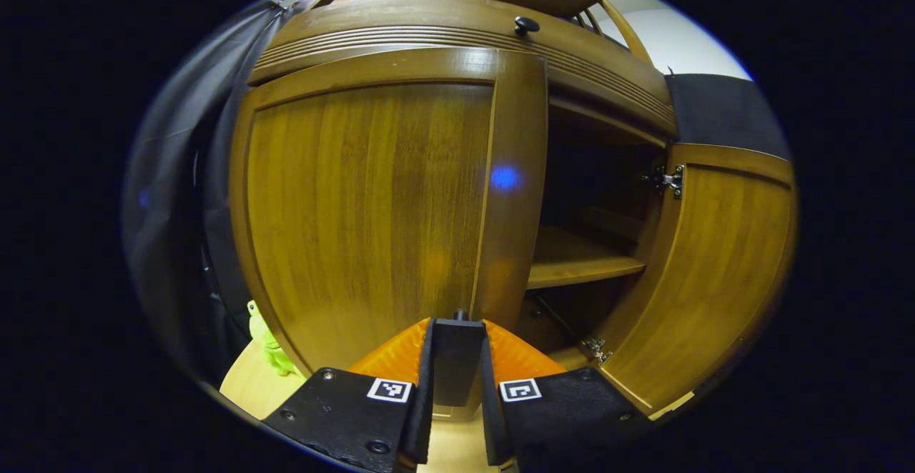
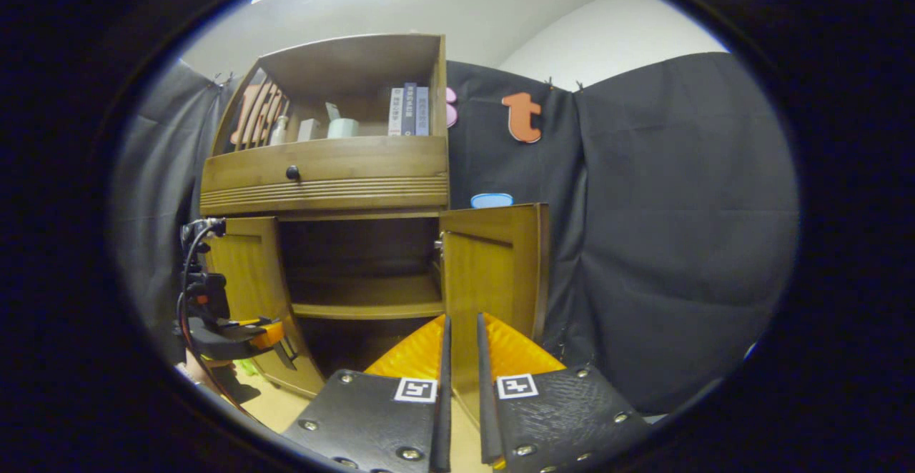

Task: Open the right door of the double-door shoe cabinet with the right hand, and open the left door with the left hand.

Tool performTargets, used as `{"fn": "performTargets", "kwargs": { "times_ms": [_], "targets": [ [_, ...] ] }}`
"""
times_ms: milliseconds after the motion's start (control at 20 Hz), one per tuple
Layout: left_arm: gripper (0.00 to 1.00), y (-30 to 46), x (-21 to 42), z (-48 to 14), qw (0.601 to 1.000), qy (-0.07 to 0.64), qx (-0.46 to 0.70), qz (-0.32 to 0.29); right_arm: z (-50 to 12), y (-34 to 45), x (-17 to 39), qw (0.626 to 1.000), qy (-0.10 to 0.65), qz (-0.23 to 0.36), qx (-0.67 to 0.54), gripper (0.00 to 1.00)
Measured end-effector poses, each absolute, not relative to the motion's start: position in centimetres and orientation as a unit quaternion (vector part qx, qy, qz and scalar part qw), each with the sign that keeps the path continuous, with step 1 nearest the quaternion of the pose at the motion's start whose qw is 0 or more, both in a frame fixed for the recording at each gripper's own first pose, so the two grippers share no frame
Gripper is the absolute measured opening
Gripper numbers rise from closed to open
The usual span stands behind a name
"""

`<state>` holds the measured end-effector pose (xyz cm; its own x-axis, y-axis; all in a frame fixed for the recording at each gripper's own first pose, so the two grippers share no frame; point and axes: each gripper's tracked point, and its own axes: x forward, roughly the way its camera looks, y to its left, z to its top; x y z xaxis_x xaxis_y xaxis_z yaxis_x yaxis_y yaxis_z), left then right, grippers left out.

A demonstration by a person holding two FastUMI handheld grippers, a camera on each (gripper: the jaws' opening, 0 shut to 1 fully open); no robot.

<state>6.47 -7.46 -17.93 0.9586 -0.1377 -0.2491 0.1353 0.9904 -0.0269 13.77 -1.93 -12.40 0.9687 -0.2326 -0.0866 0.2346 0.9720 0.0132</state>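
Doors [image 2: 493, 266] ajar, left hand-held gripper [image 1: 457, 341] at edge.

Wooden right door [image 2: 493, 273] open, left door [image 1: 372, 201] ajar

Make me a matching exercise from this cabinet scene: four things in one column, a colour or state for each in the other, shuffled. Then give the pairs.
Things:
1. drawer knob
2. right door
3. books
4. toy

Colours or states:
A. swung open
B. green
C. black
D. standing upright in a row

Pairs: 1-C, 2-A, 3-D, 4-B
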Motion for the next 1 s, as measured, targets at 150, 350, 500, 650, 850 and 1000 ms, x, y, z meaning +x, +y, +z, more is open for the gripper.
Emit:
{"fn": "performTargets", "kwargs": {
  "times_ms": [150,350,500,650,850,1000],
  "targets": [
    [0.29,-6.7,4.5,-17.8,0.990,0.125,-0.011,-0.066,-12.7,-1.0,13.8,0.994,0.051,-0.092,0.010,0.16],
    [0.31,-5.3,2.4,-17.5,0.990,0.125,-0.027,-0.059,-13.0,0.5,14.2,0.997,0.058,-0.054,0.009,0.16],
    [0.28,-4.4,1.1,-17.4,0.990,0.124,-0.034,-0.053,-13.3,1.6,14.3,0.998,0.064,-0.025,0.008,0.16],
    [0.28,-3.1,-0.6,-17.2,0.990,0.123,-0.041,-0.046,-13.6,2.8,14.5,0.997,0.071,0.004,0.009,0.16],
    [0.28,-1.6,-2.4,-17.0,0.991,0.122,-0.048,-0.040,-14.1,4.4,14.6,0.996,0.079,0.039,0.010,0.16],
    [0.31,-0.2,-3.7,-16.8,0.991,0.122,-0.047,-0.033,-14.3,5.4,14.5,0.994,0.087,0.065,0.011,0.17]
  ]
}}
